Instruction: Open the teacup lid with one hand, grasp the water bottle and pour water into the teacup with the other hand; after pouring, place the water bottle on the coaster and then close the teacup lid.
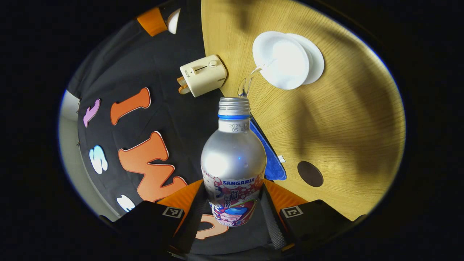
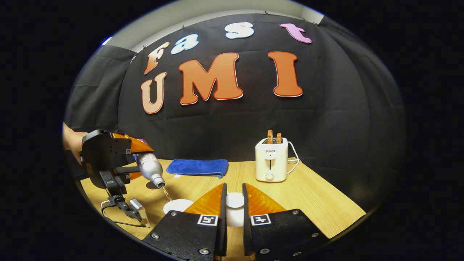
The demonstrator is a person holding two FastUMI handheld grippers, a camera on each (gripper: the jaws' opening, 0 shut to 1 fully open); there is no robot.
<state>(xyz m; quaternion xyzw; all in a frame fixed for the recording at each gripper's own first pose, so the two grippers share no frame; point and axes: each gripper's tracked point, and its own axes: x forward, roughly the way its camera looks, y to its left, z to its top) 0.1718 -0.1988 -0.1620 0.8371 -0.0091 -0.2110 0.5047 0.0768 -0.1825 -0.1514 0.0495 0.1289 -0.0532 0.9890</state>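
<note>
My left gripper (image 1: 232,204) is shut on a silver water bottle (image 1: 233,156), uncapped and tipped toward the table. A thin stream of water (image 1: 250,78) runs from its mouth into the white teacup (image 1: 281,59) on its saucer (image 1: 317,59). The dark round coaster (image 1: 310,173) lies bare on the wood near the bottle. In the right gripper view, my right gripper (image 2: 234,192) is shut on the white teacup lid (image 2: 235,201), held up beside the teacup (image 2: 177,205). There the left gripper (image 2: 139,161) tilts the bottle (image 2: 149,167) over the cup.
A folded blue cloth (image 2: 198,167) lies at the back of the wooden table (image 2: 311,195). A cream toaster (image 2: 272,159) with toast in its slots stands at the back right, its cord trailing off. A hand (image 2: 70,143) holds the left gripper, and a cable (image 2: 119,208) hangs below it.
</note>
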